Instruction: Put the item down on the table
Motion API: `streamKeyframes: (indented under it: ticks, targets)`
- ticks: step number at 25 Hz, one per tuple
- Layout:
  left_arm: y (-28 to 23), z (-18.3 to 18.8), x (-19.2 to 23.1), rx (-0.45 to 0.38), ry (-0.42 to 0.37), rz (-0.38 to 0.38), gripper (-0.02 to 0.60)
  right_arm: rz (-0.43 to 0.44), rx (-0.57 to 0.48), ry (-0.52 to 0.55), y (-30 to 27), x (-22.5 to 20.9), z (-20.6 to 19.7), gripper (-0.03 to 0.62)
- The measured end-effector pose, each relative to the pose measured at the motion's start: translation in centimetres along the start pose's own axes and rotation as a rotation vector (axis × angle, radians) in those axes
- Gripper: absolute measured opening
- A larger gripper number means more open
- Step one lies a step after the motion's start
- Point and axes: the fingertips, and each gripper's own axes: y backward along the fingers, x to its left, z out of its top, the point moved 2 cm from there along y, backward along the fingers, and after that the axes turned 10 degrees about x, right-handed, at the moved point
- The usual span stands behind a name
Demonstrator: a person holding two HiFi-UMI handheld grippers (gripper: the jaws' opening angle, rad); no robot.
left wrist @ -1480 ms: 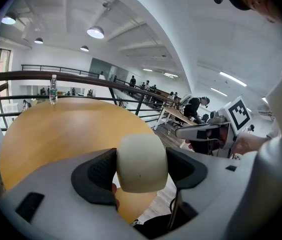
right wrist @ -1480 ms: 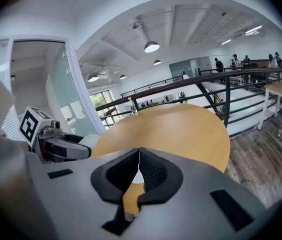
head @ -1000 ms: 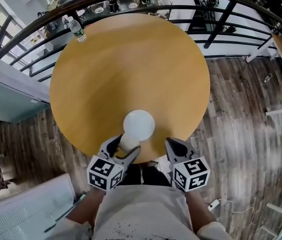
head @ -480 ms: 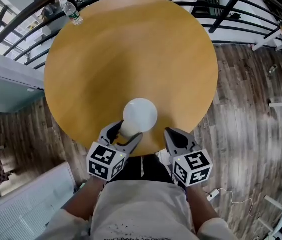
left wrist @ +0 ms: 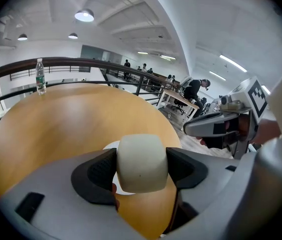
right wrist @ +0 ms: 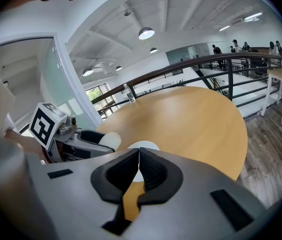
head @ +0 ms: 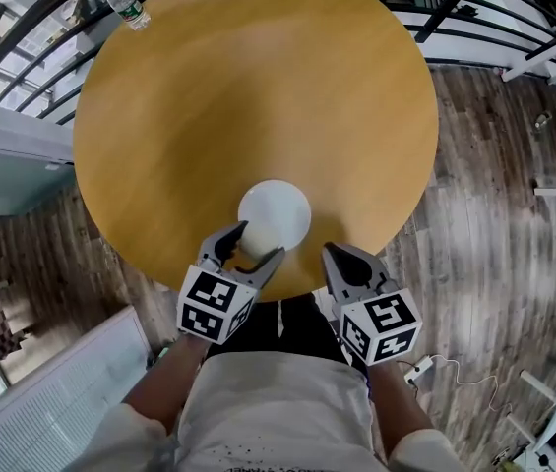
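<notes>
The item is a white globe (head: 276,212) on a cream neck (left wrist: 141,161), held over the near edge of the round wooden table (head: 258,87). My left gripper (head: 255,245) is shut on the cream neck, one pad on each side (left wrist: 141,165). From the head view I cannot tell whether the globe touches the tabletop. My right gripper (head: 333,256) hovers at the table's near edge, just right of the item. Its jaws are shut with nothing between them (right wrist: 139,156). The left gripper and the item (right wrist: 110,140) also show in the right gripper view.
A plastic water bottle (head: 123,3) stands at the table's far left edge. A dark curved railing (head: 31,28) runs behind the table. Wood flooring (head: 494,214) lies to the right, where a white cable (head: 455,382) trails. The person's torso is directly below the grippers.
Both grippers have sunk toward the table's near edge, the left one still carrying the item. The right gripper stays shut.
</notes>
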Motion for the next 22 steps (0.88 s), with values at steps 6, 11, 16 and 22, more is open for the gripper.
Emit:
streamKeyframes:
  ticks: [6, 11, 16, 22]
  targets:
    - [-2.3, -0.2, 0.9, 0.042, -0.021, 0.003, 0.325, -0.007, 0.014, -0.022, -0.4, -0.6, -0.8, 0.025]
    - [-4.2, -0.3, 1.6, 0.092, -0.064, 0.022, 0.325, -0.01, 0.027, -0.052, -1.0, -1.1, -1.7, 0.025]
    - [-5.8, -0.6, 1.8, 0.137, -0.088, 0.017, 0.324, -0.012, 0.036, -0.07, -1.1, -1.5, -2.2, 0.025]
    - [-7.4, -1.1, 2.3, 0.199, -0.124, 0.045, 0.325, -0.014, 0.048, -0.087, -1.3, -2.2, -2.6, 0.025]
